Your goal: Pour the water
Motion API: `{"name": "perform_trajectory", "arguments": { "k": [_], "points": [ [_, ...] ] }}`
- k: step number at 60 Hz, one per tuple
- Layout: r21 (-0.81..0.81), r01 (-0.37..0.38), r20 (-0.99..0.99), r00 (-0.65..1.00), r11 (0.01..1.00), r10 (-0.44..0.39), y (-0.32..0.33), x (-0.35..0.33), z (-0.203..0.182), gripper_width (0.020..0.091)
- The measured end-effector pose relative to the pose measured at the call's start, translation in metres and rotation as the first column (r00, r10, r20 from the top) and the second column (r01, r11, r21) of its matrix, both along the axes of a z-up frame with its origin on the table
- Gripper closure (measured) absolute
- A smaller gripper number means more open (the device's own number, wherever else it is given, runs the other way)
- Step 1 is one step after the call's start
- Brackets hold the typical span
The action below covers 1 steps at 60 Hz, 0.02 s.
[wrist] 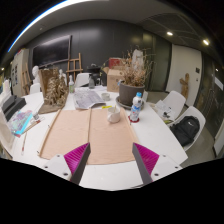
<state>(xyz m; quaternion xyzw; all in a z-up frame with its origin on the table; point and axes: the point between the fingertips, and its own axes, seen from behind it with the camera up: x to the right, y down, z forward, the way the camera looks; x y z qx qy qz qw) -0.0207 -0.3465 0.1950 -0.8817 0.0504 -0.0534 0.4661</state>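
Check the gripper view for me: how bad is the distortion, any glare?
Gripper view: strong fisheye, the white table edges bow outward and the room curves around it. Ceiling lights show as small bright spots with little flare. The tan mat is evenly lit with no hard shadows. The tongs are open over the mat, pads clear; the bottle beyond is small and soft.

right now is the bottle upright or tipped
Upright: the bottle stands on the table, cap up, beyond the open gripper. Nothing is between its fingers.

No legible text, label, brand, number or sign found; the bottle (137, 101) label on the table cannot be read
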Motion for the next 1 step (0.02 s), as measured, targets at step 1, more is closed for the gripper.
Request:
{"name": "perform_trajectory", "arguments": {
  "k": [1],
  "points": [
    [-0.003,0.000,-0.001,1.000,1.000,0.000,-0.0005,0.0001,-0.0007,0.0254]
  ]
}}
